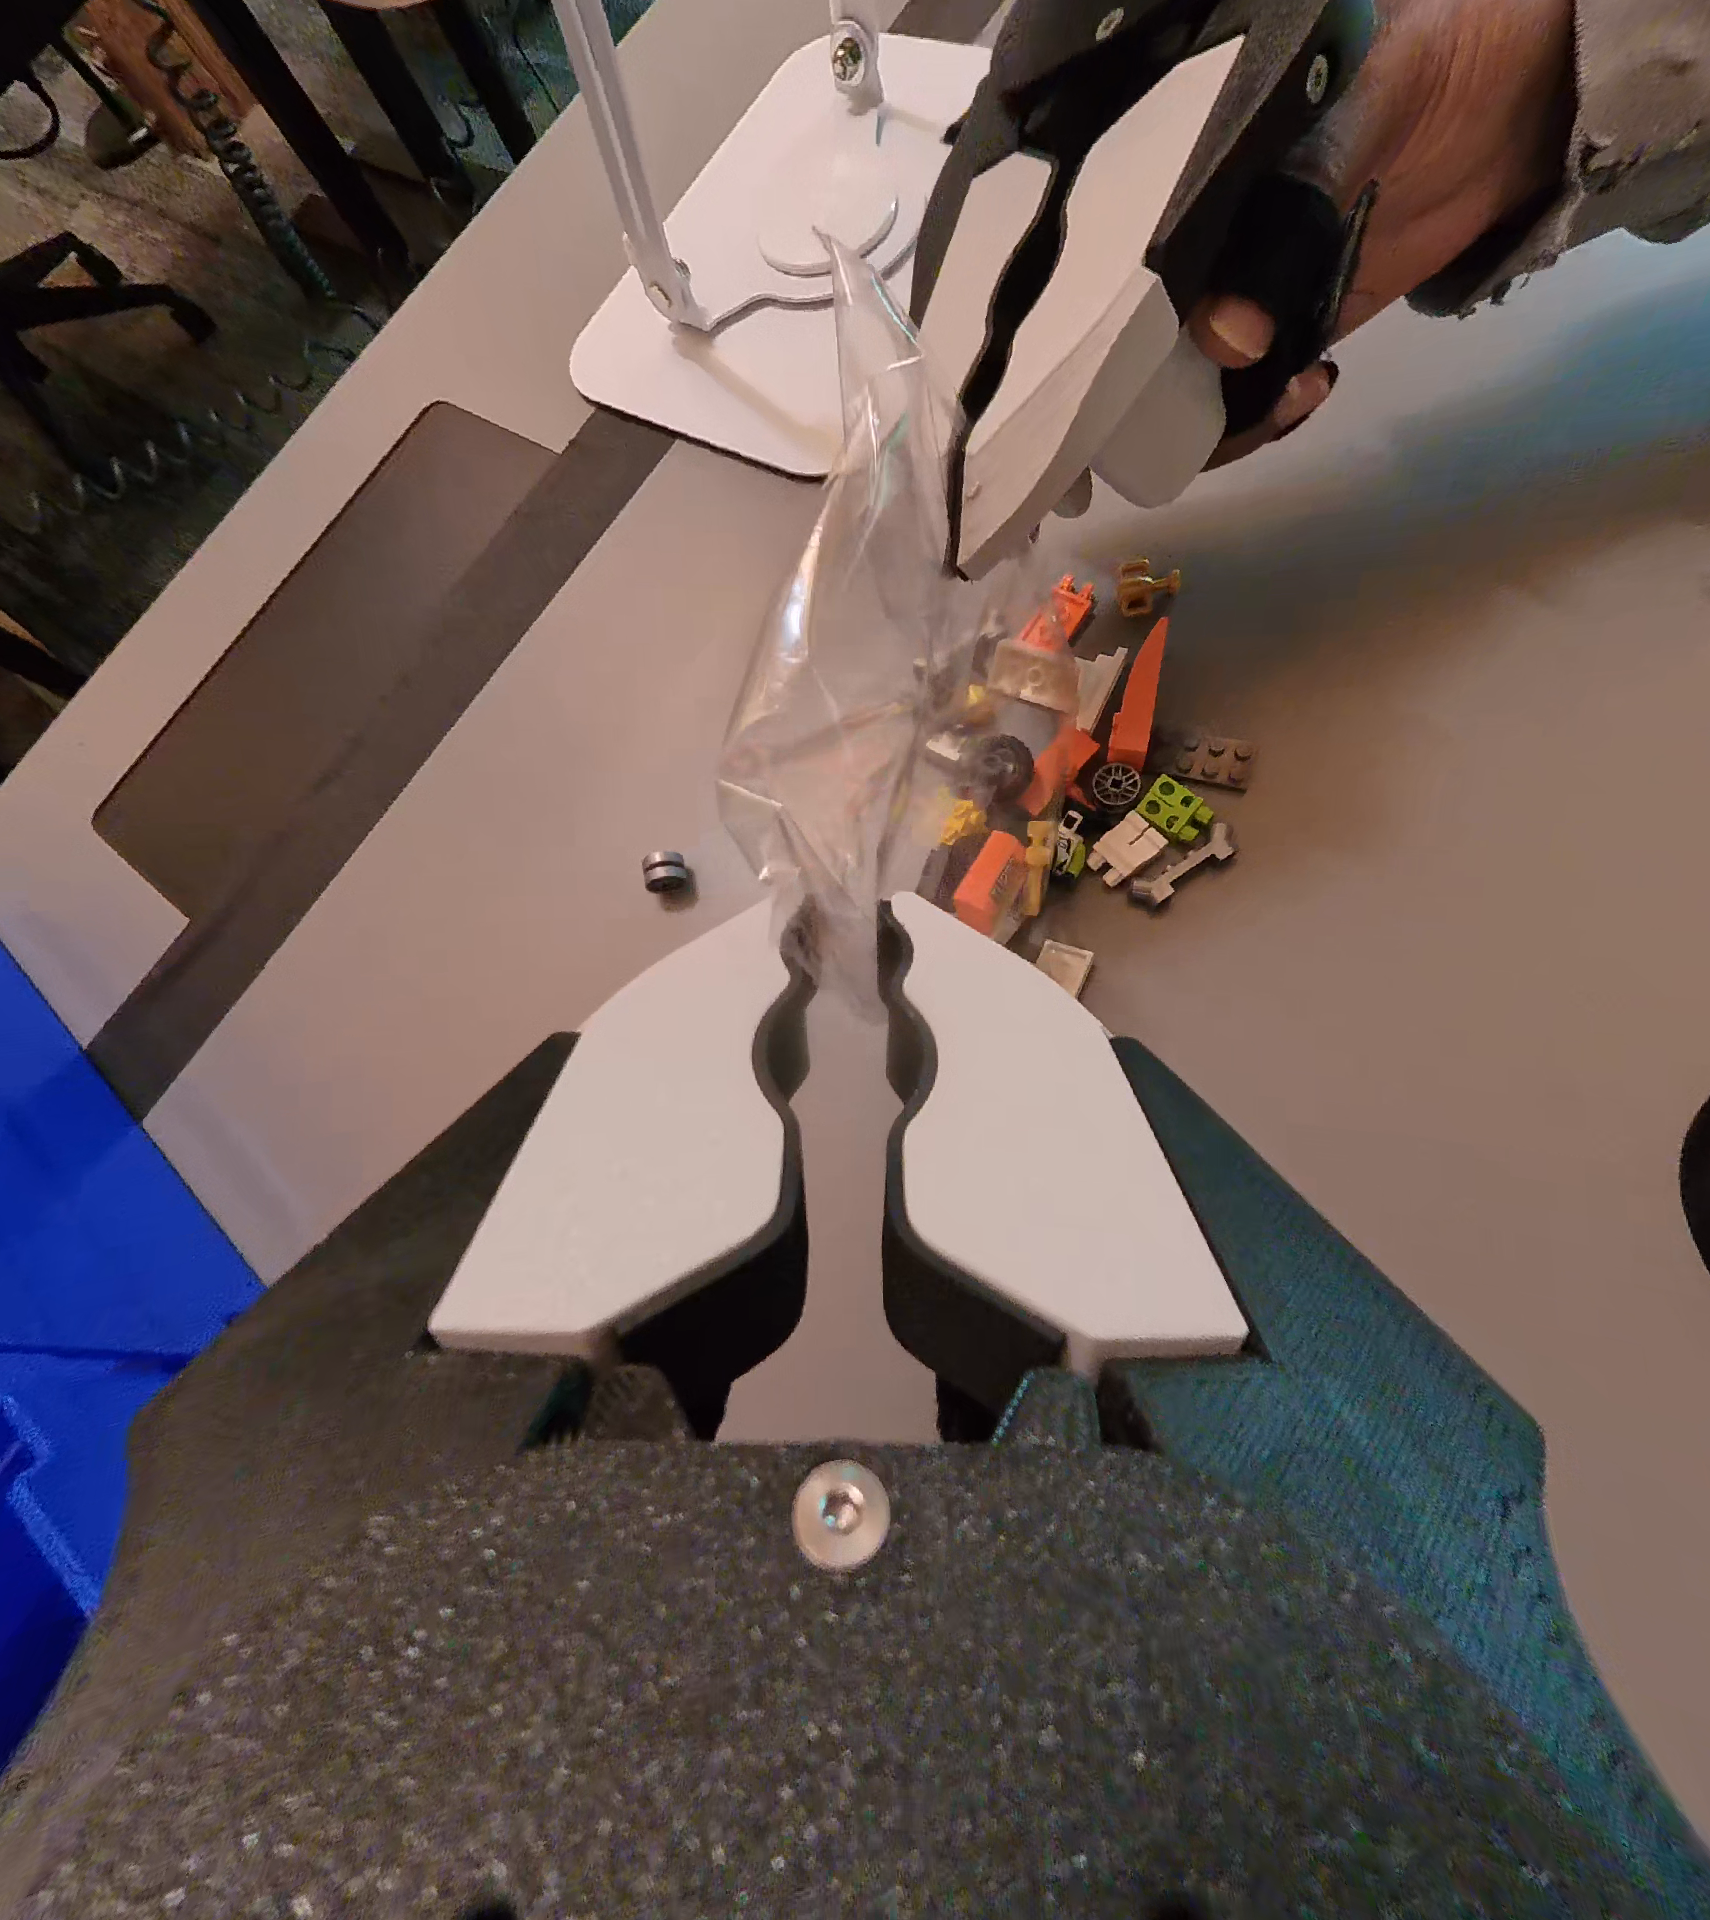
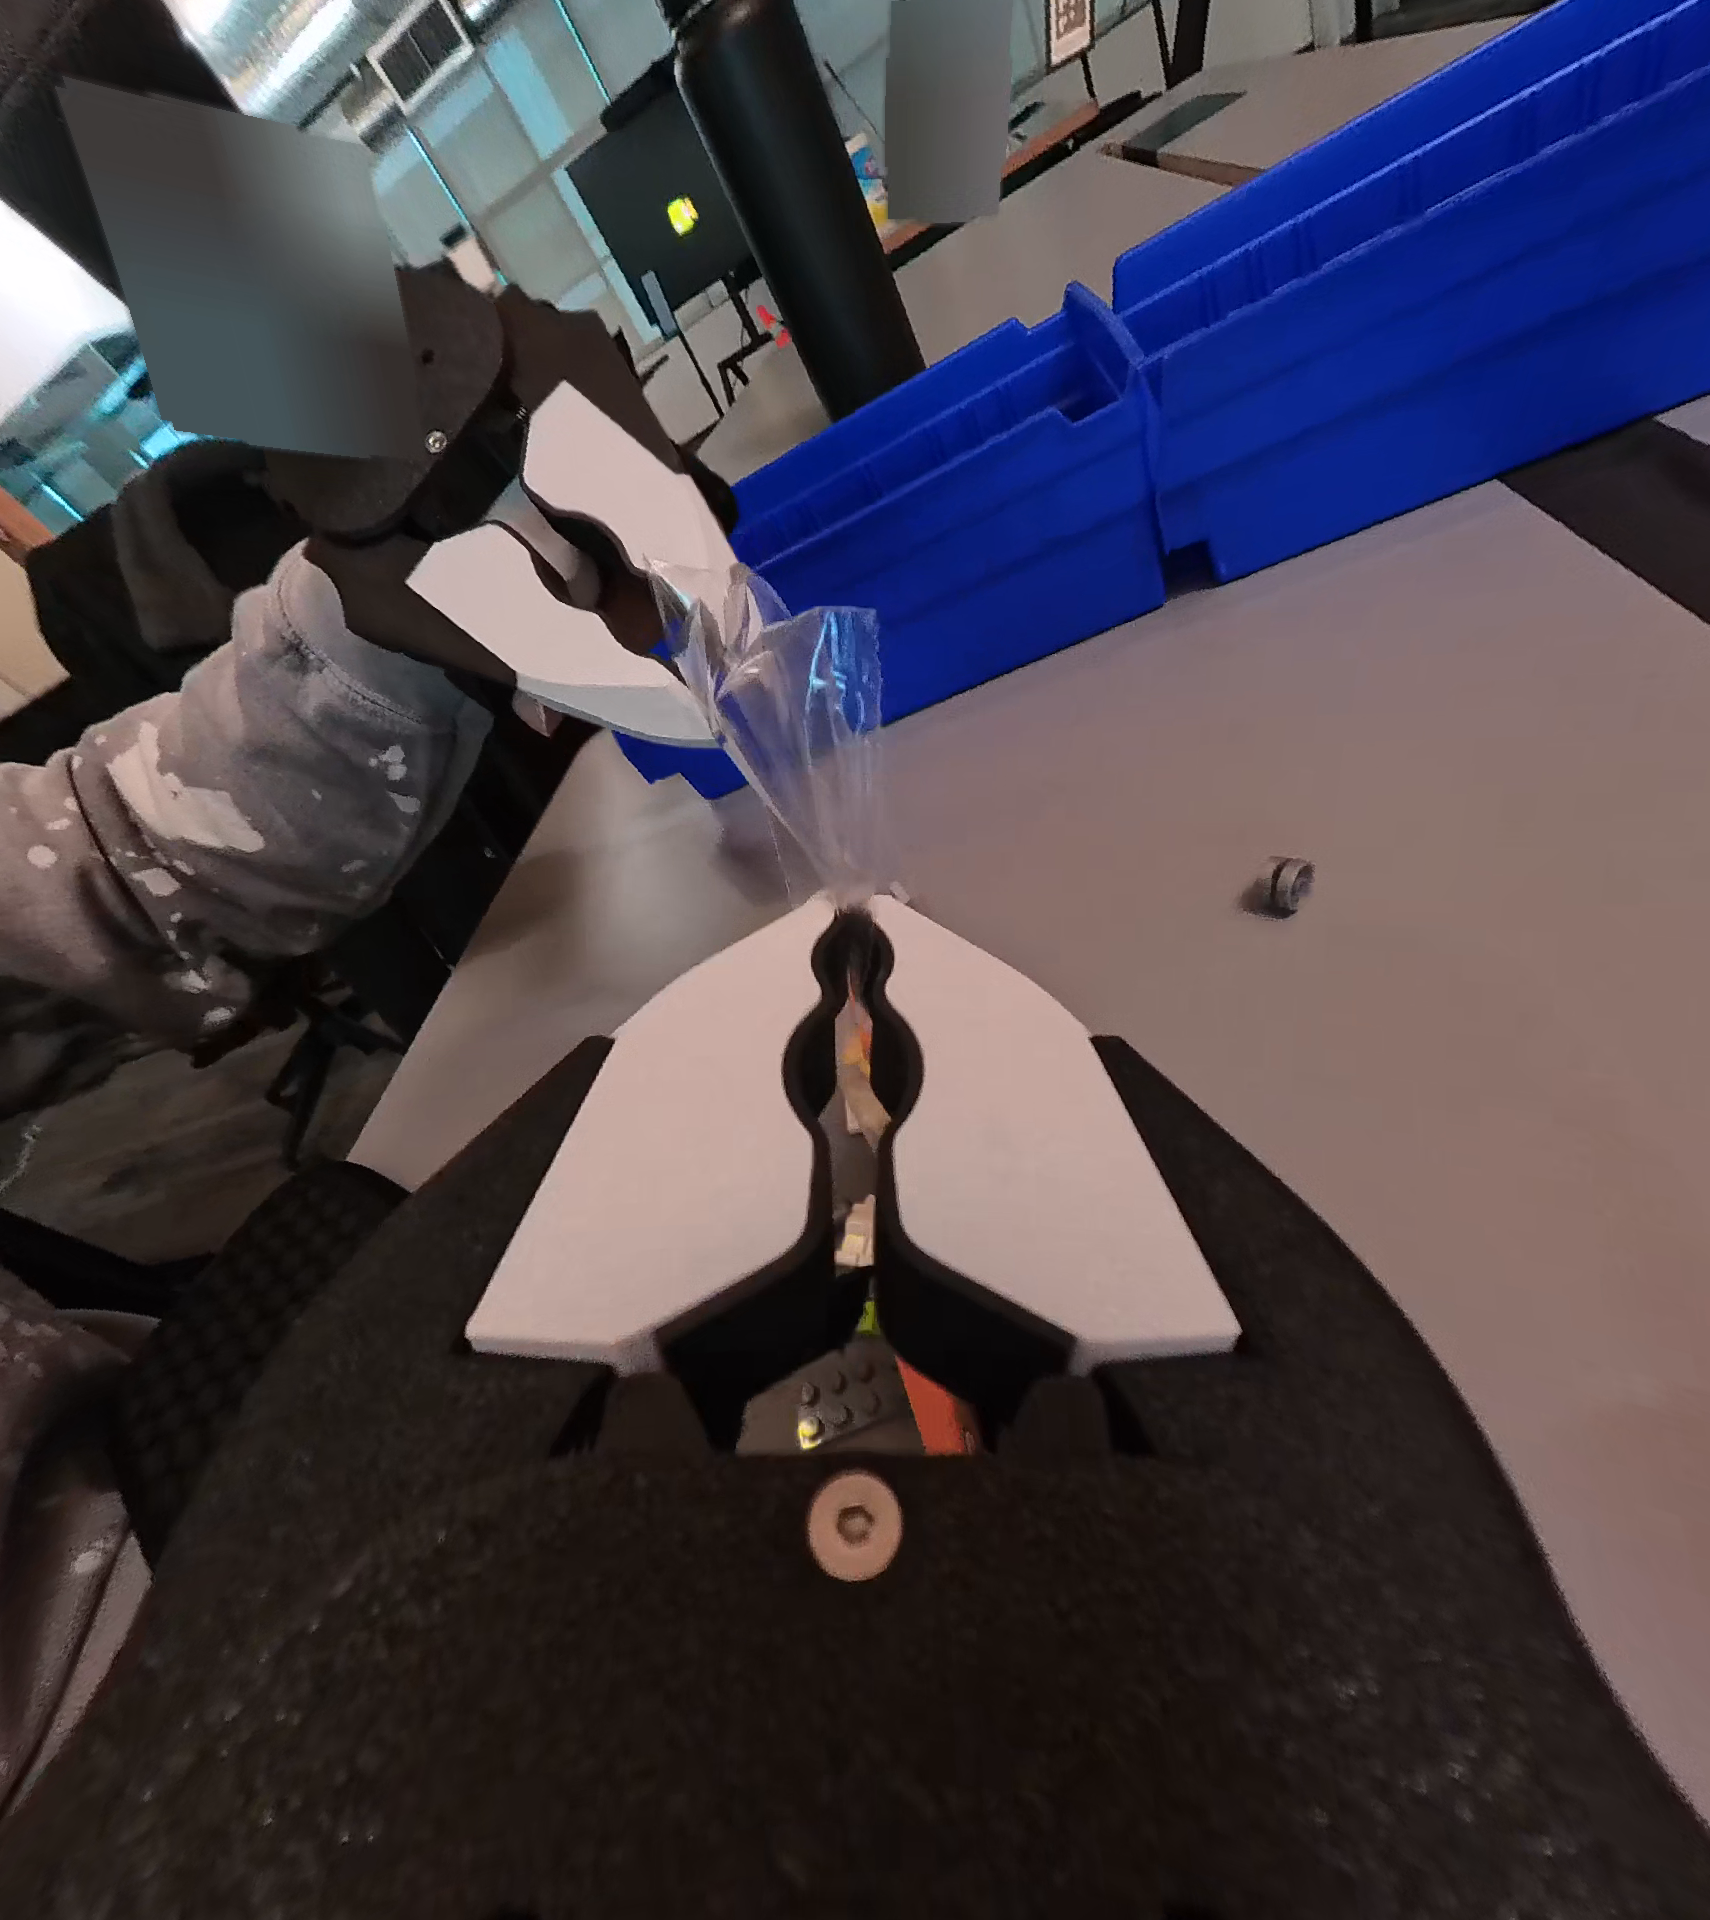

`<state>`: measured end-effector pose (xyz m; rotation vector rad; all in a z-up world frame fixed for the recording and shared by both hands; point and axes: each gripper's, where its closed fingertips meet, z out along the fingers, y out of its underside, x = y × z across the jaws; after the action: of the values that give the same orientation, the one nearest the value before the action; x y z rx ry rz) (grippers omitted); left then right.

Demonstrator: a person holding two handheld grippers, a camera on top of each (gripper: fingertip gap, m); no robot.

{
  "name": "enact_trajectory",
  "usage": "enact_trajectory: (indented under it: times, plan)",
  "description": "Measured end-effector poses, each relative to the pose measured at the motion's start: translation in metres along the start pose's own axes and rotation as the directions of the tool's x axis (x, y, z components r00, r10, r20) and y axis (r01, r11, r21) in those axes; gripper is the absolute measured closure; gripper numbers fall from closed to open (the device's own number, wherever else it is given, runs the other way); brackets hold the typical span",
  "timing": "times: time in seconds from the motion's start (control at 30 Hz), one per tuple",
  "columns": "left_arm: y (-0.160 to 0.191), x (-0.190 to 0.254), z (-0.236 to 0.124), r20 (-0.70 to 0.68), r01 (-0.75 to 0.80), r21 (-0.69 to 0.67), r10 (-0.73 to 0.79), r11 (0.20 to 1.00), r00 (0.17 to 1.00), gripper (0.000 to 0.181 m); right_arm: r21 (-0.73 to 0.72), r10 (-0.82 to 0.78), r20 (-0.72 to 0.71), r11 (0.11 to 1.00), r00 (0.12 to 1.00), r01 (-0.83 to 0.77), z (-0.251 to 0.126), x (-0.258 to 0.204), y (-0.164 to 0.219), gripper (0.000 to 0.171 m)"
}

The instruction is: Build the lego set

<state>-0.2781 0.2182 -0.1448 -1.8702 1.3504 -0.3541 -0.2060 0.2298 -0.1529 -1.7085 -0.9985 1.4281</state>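
Clear bag (image 1: 861, 727): gripped at opposite ends by left claw (image 1: 840, 930) and right claw (image 2: 856, 914); bricks (image 1: 1090, 769) heaped mid-bench (image 1: 1453, 935).

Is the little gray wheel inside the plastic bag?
No, the gray wheel lies alone on the table, beside the clear bag.

Grey table (image 1: 1402, 1039), loose lego pieces (image 1: 1111, 769), small grey wheel (image 1: 669, 871), white stand base (image 1: 726, 343), blue bins (image 2: 1350, 395)
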Motion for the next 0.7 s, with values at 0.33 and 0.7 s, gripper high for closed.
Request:
enact_trajectory:
  times: [0.33,0.7]
  plan:
    - [-0.016,0.001,-0.008,-0.008,-0.065,-0.034,0.064,0.997,0.998,0.172,0.077,0.039,0.098,0.996,0.994,-0.047,-0.001,-0.001,0.002,0.169]
    - [-0.03,0.002,-0.017,-0.06,-0.122,-0.109,0.116,0.987,0.991,0.172,0.142,0.077,0.171,0.985,0.982,-0.101,0.003,-0.004,0.0,0.168]
